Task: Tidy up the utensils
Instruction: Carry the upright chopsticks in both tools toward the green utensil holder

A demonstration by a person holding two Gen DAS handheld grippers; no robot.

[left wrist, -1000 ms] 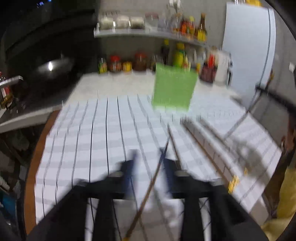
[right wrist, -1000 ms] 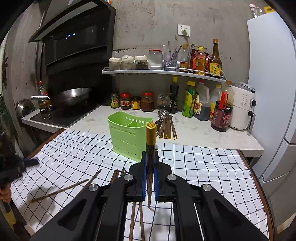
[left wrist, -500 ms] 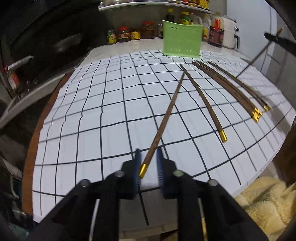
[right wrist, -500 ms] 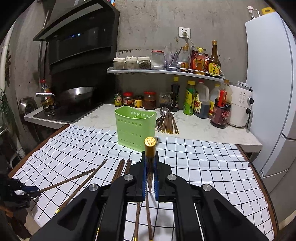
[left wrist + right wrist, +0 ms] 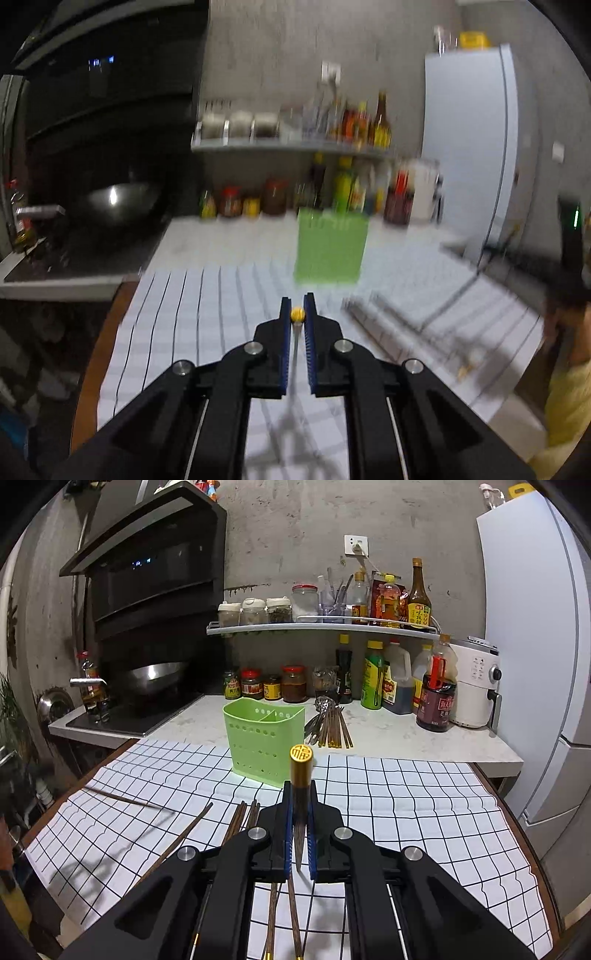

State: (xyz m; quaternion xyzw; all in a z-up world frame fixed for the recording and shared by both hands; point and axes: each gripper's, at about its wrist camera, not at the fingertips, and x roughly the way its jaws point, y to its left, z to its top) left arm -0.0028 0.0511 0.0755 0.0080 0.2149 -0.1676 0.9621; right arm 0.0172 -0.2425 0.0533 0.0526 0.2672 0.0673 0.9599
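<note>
In the blurred left wrist view my left gripper (image 5: 296, 300) has its jaws closing tight on the gold-capped end of a chopstick (image 5: 297, 314). Its thin shaft hangs down between the fingers, above the checked cloth (image 5: 207, 332). The green utensil holder (image 5: 330, 251) stands ahead of it. My right gripper (image 5: 300, 787) is shut on a dark wooden chopstick (image 5: 301, 764), gold cap up, just in front of the green holder (image 5: 264, 738). Several chopsticks (image 5: 240, 821) lie on the cloth left of and under the right gripper. Another chopstick (image 5: 127, 799) hovers over the cloth's left side.
A bundle of chopsticks and spoons (image 5: 330, 725) lies on the marble counter behind the holder. Sauce bottles and jars (image 5: 373, 679) line the wall and shelf. An air fryer (image 5: 474, 686) and fridge (image 5: 535, 657) stand right, a wok (image 5: 155, 675) left. A yellow sleeve (image 5: 565, 406) shows at right.
My left gripper shut on the gold end of a chopstick and lifted it off the cloth, tilting up toward the holder. The right gripper held still with its chopstick.
</note>
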